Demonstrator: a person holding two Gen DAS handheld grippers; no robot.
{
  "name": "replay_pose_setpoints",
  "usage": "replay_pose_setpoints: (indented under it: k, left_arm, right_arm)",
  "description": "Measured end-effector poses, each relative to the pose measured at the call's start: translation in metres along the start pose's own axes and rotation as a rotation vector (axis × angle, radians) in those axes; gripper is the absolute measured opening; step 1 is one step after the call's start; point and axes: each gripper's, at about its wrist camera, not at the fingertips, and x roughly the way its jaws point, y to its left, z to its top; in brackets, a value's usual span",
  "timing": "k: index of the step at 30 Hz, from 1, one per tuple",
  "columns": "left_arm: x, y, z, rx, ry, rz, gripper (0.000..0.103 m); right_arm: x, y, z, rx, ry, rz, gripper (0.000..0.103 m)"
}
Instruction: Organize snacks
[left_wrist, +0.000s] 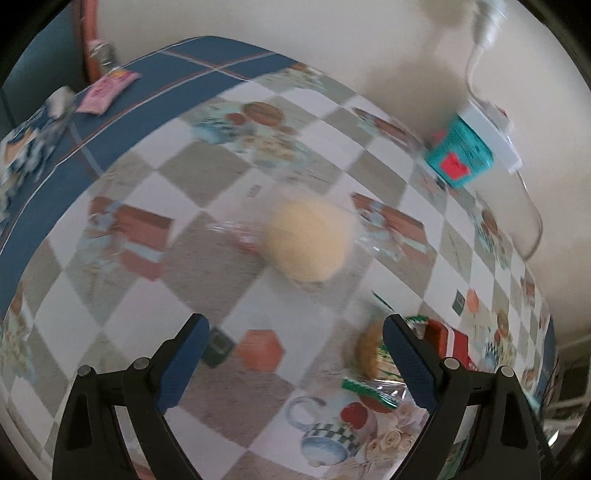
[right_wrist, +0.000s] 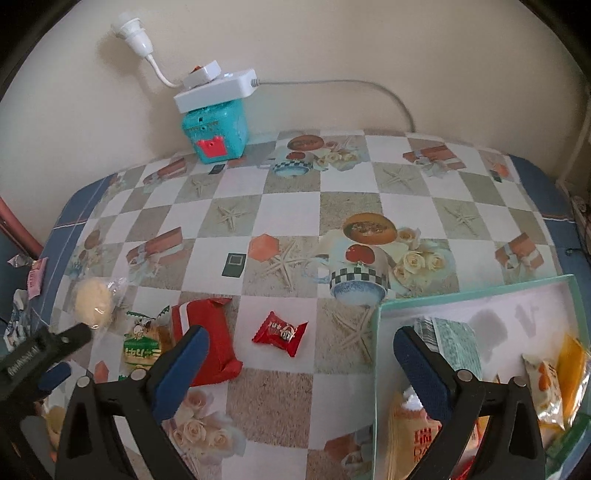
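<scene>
1. My left gripper (left_wrist: 295, 354) has its jaws spread wide with nothing between them; it hangs over the checked tablecloth (left_wrist: 207, 266), and its view is blurred.
2. Straight ahead of it lies a round pale-yellow cake in clear wrap (left_wrist: 308, 242), resting on the cloth and apart from both fingers.
3. By the left gripper's right-hand finger I see a green-and-white wrapped biscuit (left_wrist: 369, 369), partly hidden behind that finger, with a red packet (left_wrist: 448, 341) just beyond it.
4. Off on the blue border of the cloth lies a pink packet (left_wrist: 107, 90), well apart from the rest.
5. My right gripper (right_wrist: 299, 363) is also wide open and holding nothing; it sits above the cloth between the loose snacks and the box.
6. In its view the left gripper (right_wrist: 44, 350) reaches in from the left edge, its tip right next to the pale-yellow cake (right_wrist: 94, 302).
7. Beside the cake is the green-and-white biscuit (right_wrist: 142, 347), then the red packet (right_wrist: 207, 339) touching or just beside it; I cannot tell which.
8. A small red wrapped candy (right_wrist: 279, 332) lies alone on the cloth, between the red packet and the box.
9. The teal-rimmed box (right_wrist: 461, 293) sits at the right, white inside, already holding several snacks: a green-patterned sachet (right_wrist: 456, 343), an orange packet (right_wrist: 412, 439), a white-and-orange packet (right_wrist: 546, 384) and a yellow packet (right_wrist: 572, 373).
10. Against the wall stands a teal cube toy (right_wrist: 214, 133) with a white power strip (right_wrist: 216, 90) on top.
</scene>
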Motion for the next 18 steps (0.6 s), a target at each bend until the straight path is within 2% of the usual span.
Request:
replay_pose_setpoints:
  k: [5, 11, 18]
  left_arm:
    - [0.012, -0.020, -0.004, 0.074, 0.018, -0.021, 0.095]
    - [0.024, -0.032, -0.008, 0.124, 0.035, -0.028, 0.095]
    - [0.032, -0.050, -0.011, 0.196, 0.046, -0.035, 0.095]
  right_arm:
    - [0.012, -0.001, 0.006, -0.027, 0.045, -0.018, 0.088]
    - [0.017, -0.006, 0.009, -0.039, 0.060, -0.016, 0.084]
    - [0.022, -0.002, 0.012, -0.058, 0.072, -0.010, 0.083]
